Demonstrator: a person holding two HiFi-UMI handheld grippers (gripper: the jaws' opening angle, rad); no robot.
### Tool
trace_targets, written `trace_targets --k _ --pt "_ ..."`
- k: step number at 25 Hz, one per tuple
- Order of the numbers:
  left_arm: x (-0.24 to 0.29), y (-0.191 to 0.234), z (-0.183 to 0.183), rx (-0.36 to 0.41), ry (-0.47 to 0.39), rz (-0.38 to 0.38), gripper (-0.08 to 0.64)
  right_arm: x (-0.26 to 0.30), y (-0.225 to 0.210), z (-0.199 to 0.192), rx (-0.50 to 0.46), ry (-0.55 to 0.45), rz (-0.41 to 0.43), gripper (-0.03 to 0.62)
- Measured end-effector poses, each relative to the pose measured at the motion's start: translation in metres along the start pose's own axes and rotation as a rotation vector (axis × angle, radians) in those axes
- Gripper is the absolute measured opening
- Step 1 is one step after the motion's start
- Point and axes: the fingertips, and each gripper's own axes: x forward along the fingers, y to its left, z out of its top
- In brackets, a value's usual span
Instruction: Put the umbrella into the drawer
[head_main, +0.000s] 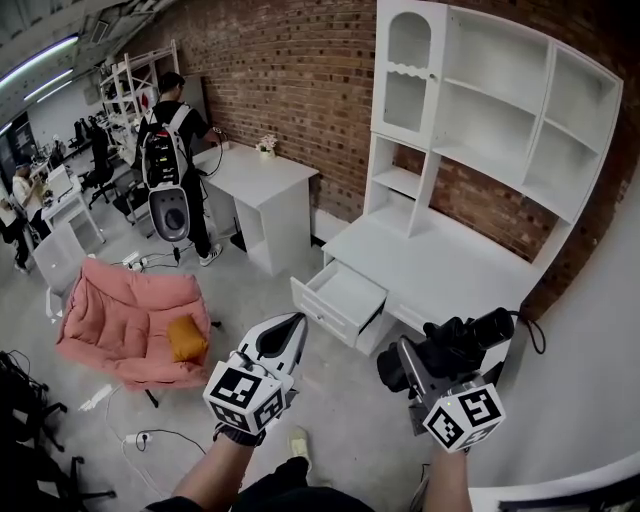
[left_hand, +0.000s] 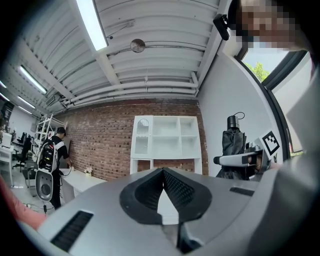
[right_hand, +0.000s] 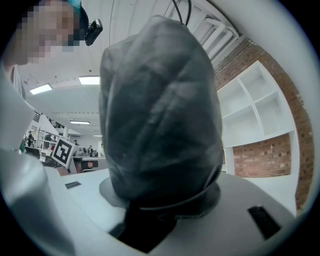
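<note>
Right gripper (head_main: 412, 362) is clamping the folded black umbrella (head_main: 455, 342), jaws pressing on its bundled fabric and one end sticking out toward the white desk (head_main: 450, 265). Left gripper (head_main: 288, 332) is hovering beside it, jaws together with nothing between them. Drawer (head_main: 338, 298) is standing pulled open from the desk front, ahead of both grippers. The umbrella is hanging in the air, apart from the drawer.
</note>
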Motion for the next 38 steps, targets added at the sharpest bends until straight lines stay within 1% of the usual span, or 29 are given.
trace_targets --k 4,9,17,22,25,28,32,38 --pt "0.014 0.016 -0.006 -0.013 -0.004 -0.002 0.006 0.02 -0.005 -0.006 -0.003 0.013 0.002 0.195" --pt "0.044 0.049 -0.014 -0.021 -0.009 0.001 0.006 0.061 -0.015 -0.015 -0.009 0.023 0.006 0.195" --pt "0.112 0.124 -0.029 -0.022 0.005 0.004 0.006 0.155 -0.042 -0.03 -0.012 0.053 0.007 0.195" --pt "0.156 0.167 -0.04 -0.013 0.012 -0.024 0.006 0.212 -0.062 -0.046 -0.001 0.073 -0.015 0.195" --pt "0.176 0.189 -0.047 -0.023 0.013 -0.042 0.006 0.241 -0.069 -0.053 0.0 0.084 -0.029 0.195" --pt "0.194 0.206 -0.052 -0.025 0.015 -0.058 0.006 0.266 -0.074 -0.057 -0.003 0.087 -0.036 0.195" --pt "0.213 0.224 -0.058 -0.034 0.022 -0.062 0.006 0.294 -0.08 -0.062 0.002 0.094 -0.027 0.195" --pt "0.235 0.238 -0.065 -0.057 0.024 -0.073 0.006 0.324 -0.092 -0.062 0.0 0.096 -0.013 0.195"
